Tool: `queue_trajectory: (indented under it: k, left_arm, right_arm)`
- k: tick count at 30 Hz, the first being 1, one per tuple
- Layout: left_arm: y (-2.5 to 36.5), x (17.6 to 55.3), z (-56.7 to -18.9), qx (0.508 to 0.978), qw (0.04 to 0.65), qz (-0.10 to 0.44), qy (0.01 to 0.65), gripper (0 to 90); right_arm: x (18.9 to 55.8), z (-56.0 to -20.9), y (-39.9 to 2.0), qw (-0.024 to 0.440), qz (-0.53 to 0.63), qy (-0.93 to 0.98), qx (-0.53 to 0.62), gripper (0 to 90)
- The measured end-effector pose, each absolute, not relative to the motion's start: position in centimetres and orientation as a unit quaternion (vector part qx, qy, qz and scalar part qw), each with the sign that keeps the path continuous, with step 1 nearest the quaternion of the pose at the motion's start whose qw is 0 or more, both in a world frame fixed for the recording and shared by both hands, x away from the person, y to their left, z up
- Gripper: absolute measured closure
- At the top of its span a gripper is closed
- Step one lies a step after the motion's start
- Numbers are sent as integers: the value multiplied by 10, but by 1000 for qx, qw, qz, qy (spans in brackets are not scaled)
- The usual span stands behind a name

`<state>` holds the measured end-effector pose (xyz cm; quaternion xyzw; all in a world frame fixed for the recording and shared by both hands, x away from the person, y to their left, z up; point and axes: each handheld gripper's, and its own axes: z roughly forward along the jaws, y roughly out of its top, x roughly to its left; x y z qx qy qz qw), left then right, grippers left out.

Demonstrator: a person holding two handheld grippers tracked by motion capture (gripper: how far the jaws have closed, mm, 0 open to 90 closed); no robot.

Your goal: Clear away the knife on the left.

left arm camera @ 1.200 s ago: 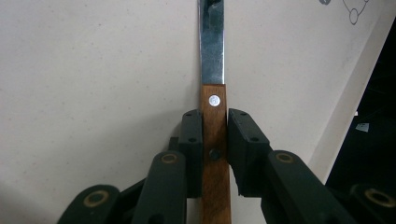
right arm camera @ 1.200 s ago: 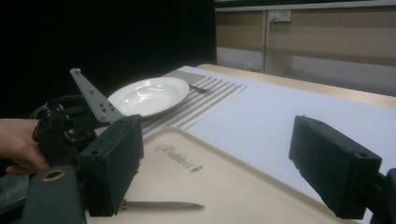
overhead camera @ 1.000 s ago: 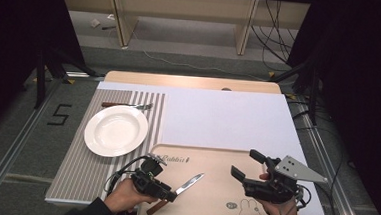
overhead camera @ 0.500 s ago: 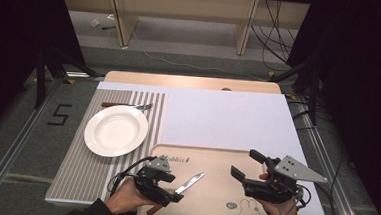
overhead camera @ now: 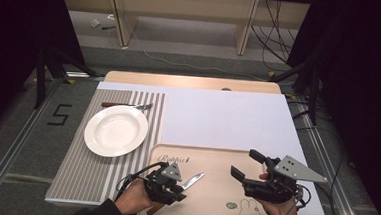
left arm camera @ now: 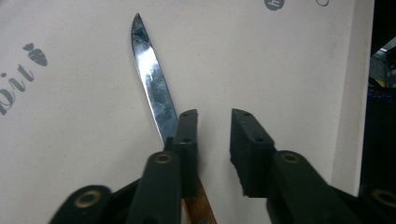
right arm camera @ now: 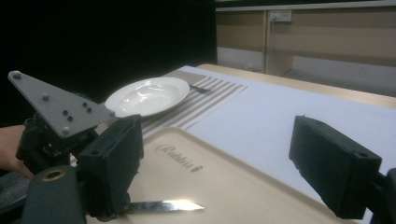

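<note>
- The left gripper (overhead camera: 173, 186) sits low over the near left part of the beige tray (overhead camera: 215, 159), held by a hand (overhead camera: 133, 200) that comes in from the near edge of the high view.
- In the left gripper view its jaws stand a little apart with bare tray between them; nothing is pinched.
- A table knife (left arm camera: 153, 79) with a steel blade and a brown wooden handle lies flat on the tray; in the left gripper view the blade runs out past the left jaw and the handle passes under that jaw, not between the two.
- In the high view the knife's blade tip points toward the far right and the handle end pokes out near the tray's near edge.
- The right gripper (overhead camera: 249, 165) hovers over the near right part of the tray, well apart from the knife, its jaws spread wide and empty; a grey three-cornered plate tops it.
- The tray carries the printed word "Rabbit" (right arm camera: 180, 157) and a rabbit drawing (overhead camera: 251, 213).
- A white plate (overhead camera: 116, 130) rests on a striped placemat (overhead camera: 82, 171) at the left, and a fork (overhead camera: 127, 105) lies just beyond the plate's far rim.
- A white sheet (overhead camera: 228, 117) covers the table to the right of the placemat.
</note>
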<state>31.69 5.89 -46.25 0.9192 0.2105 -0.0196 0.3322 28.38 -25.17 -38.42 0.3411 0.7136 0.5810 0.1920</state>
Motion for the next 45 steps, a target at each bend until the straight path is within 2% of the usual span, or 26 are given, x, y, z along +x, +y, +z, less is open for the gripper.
queue_trajectory:
  k: [8, 26, 45]
  left_arm:
    - [56, 320, -466, 926, 308, -17, 216, 895]
    - [58, 324, -469, 934, 274, -22, 229, 896]
    - [66, 331, -467, 929, 272, -11, 252, 897]
  right_arm:
    - [284, -384, -252, 192, 581, 713, 341, 187]
    - [284, -384, -252, 191, 583, 712, 341, 188]
    - [283, -384, -252, 190, 583, 712, 341, 188]
